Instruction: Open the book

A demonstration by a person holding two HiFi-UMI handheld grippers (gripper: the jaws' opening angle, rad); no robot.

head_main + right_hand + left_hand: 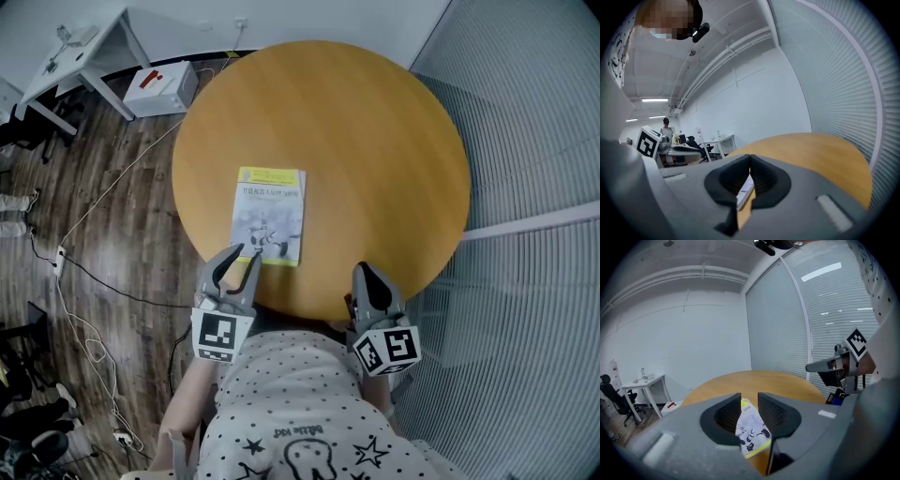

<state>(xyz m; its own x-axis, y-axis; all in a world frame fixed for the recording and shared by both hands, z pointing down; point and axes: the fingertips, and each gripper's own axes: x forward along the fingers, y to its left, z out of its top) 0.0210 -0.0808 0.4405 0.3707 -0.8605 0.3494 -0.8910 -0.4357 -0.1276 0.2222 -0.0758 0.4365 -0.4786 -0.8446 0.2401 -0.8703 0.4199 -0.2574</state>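
A closed book [269, 214] with a white and yellow cover lies flat on the round wooden table [356, 122], toward its near left side. My left gripper [242, 255] hovers at the book's near left corner with its jaws open. In the left gripper view the book [752, 430] shows through the gap of the left gripper [749, 397], and nothing is pressed between the pads. My right gripper [364, 270] is at the table's near edge, right of the book, with its jaws shut and empty. In the right gripper view the book's edge [744, 190] lies below the right gripper [750, 157].
A white box [159, 89] with a red mark and a white desk [75, 56] stand on the wood floor at the far left. Cables [84, 281] trail across the floor. A wall of blinds [525, 141] runs close along the table's right side.
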